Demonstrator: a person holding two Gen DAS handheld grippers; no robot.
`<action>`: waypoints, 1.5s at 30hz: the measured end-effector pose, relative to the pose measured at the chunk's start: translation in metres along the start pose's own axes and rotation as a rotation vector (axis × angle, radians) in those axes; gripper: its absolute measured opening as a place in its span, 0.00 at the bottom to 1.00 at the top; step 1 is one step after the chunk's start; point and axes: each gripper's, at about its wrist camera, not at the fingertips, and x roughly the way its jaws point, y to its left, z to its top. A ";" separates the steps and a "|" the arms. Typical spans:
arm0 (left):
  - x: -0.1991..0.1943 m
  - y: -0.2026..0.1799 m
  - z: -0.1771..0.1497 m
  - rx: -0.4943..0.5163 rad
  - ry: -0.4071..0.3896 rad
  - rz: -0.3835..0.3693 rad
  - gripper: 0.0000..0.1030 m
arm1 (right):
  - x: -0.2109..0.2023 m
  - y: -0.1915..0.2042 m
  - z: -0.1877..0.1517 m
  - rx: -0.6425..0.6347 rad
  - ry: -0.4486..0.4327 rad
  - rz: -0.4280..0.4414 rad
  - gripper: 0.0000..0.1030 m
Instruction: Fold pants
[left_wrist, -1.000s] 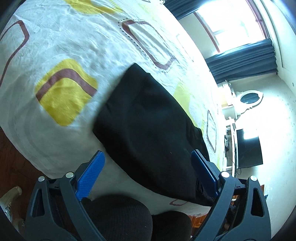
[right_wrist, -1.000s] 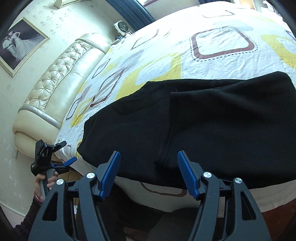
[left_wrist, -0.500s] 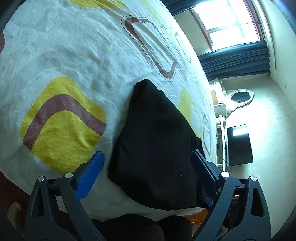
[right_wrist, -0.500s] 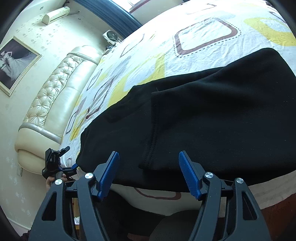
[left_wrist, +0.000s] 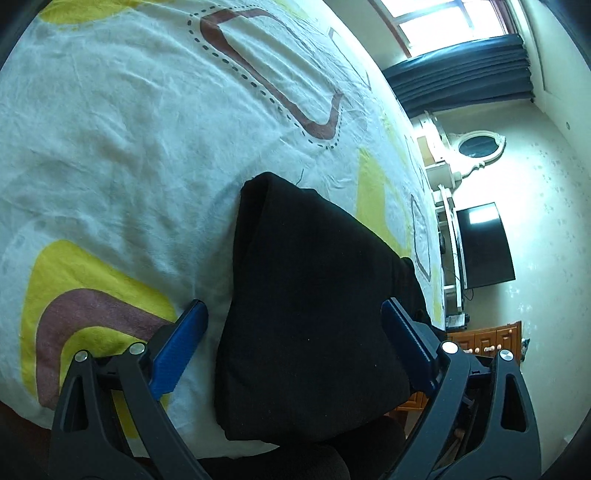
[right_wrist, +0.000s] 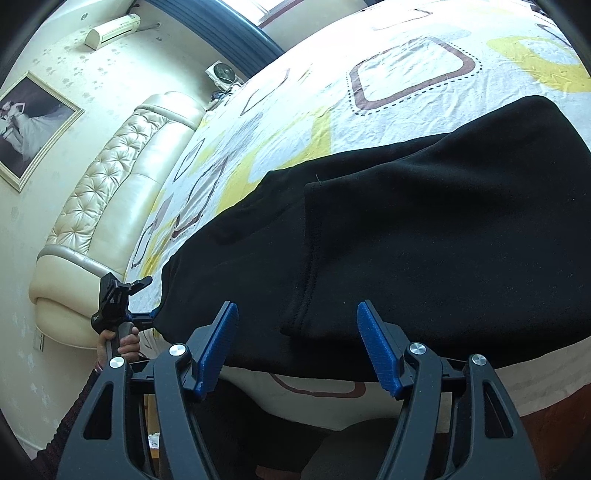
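Note:
Black pants lie folded along the near edge of the patterned bed sheet, with an upper layer's hem running across them. My right gripper hovers open just over the near edge, its blue fingers either side of that hem's corner. In the left wrist view the narrow end of the pants sits between the wide-open fingers of my left gripper, and no pad presses on the cloth. The left gripper also shows in the right wrist view, by the pants' left end, held by a hand.
A padded cream headboard stands at the left end of the bed. Dark curtains, a mirror, a black screen and wooden drawers line the far wall. The bed's edge drops to dark floor.
The left gripper has slid along the bed toward the pants' end, which now looks narrower and sits between its fingers. The right view has drawn slightly closer and rolled a little.

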 end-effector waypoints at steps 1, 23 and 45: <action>0.000 0.000 -0.001 0.014 0.008 -0.009 0.91 | 0.001 0.000 0.000 0.002 0.006 0.003 0.65; 0.009 0.005 -0.010 -0.042 0.088 -0.001 0.29 | 0.011 0.005 -0.005 0.023 0.037 0.040 0.65; 0.020 -0.237 -0.049 0.254 0.099 -0.206 0.28 | -0.017 0.011 -0.003 0.004 -0.004 -0.021 0.65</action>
